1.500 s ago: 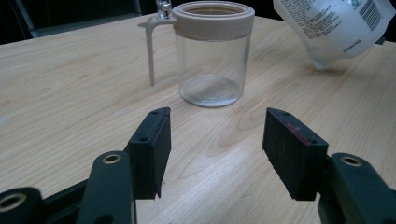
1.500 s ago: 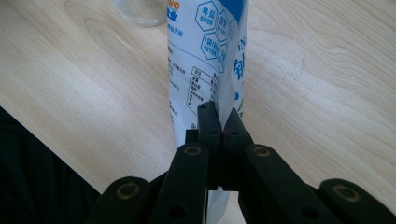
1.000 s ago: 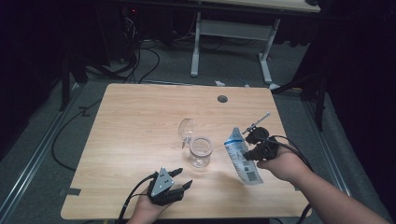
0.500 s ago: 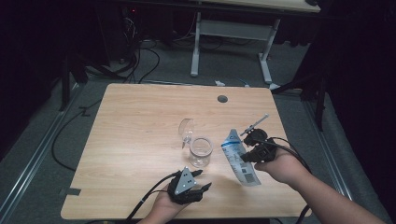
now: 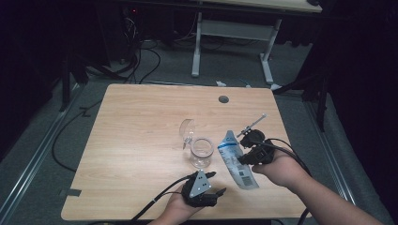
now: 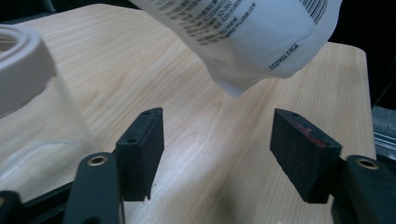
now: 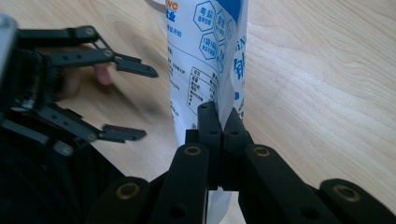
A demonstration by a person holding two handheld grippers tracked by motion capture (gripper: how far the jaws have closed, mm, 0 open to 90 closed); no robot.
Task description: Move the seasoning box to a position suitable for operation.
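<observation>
table (image 5: pixel 141 140): light wood top, rounded corners, small round cable hole (image 5: pixel 223 99) near the far edge, a bit right of centre
jar (image 5: pixel 201 152): clear glass, upright, open mouth, roughly mid-table but closer to the near edge; in the left gripper view, big and blurry at the left with a pale thick rim (image 6: pixel 23 65)
lid (image 5: pixel 187 129): clear, round, tipped up on edge just beyond the jar toward the far edge, apparently touching it, hard to be sure
pouch (image 5: pixel 237 159): white and blue printed bag, slanted, top end toward the jar's right side, bottom end pointing at the near right corner; held off the wood, with its rounded bottom hanging above the table in the left gripper view (image 6: pixel 261 42), barcode and a date code printed on it
right gripper (image 5: pixel 248 149): clamped tight on the pouch's edge, jaws pressed together with the film pinched between them (image 7: pixel 219 126), sitting right of the jar, toward the right edge
right hand (image 5: pixel 281 168): wrapped around the gripper body, forearm coming in from the near right corner
left gripper (image 5: pixel 213 183): jaws spread wide, nothing between them (image 6: pixel 215 154), hovering at the near edge just in front of the jar and left of the pouch's lower end; also visible at the left of the right gripper view (image 7: pixel 126 100), slightly blurred
cable (image 5: pixel 155 206): black, trailing off the left gripper over the near edge
floor (image 5: pixel 56 140): grey, with dark cables and a white desk frame (image 5: pixel 230 42) beyond the far edge
</observation>
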